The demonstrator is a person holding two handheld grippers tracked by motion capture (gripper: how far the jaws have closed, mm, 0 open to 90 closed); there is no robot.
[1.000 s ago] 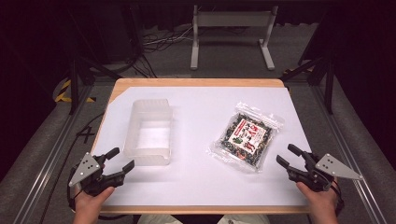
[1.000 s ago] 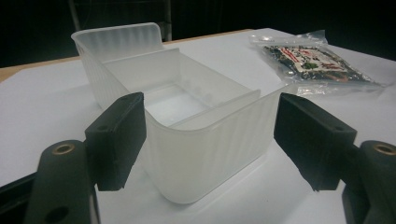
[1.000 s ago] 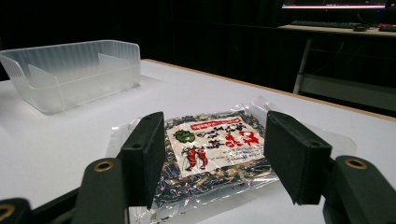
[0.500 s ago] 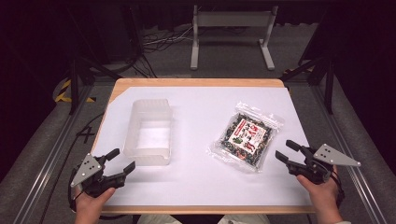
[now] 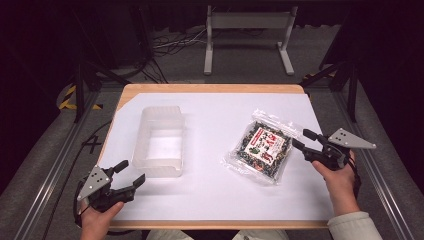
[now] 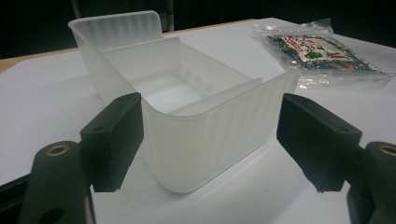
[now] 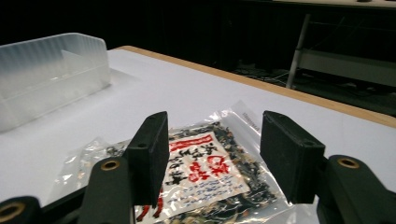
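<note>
1. In the high view we see our left tongs (image 5: pixel 131 172) at the lower left of the frame, spread apart and holding nothing, just short of the near end of the frosted translucent plastic bin (image 5: pixel 159 141).
2. In the left gripper view that bin (image 6: pixel 187 102) sits at the centre of the frame, its rounded near wall between the two black jaws, with a gap on either side; neither pad presses on it.
3. The bin stands upright on the white-covered counter (image 5: pixel 215 120), left of centre in the high view, its open top up and its inside bare.
4. Our right tongs (image 5: pixel 301 140) are at the right of the high view, at the right edge of the clear plastic packet of dark dried food with a red-and-white label (image 5: pixel 261 147).
5. Their jaws have just been closing a little, yet they stand wide and grip nothing.
6. In the right gripper view the packet (image 7: pixel 196 172) lies flat on the counter in the lower centre, beyond and below the jaws, apart from them.
7. The packet and the bin lie well apart.
</note>
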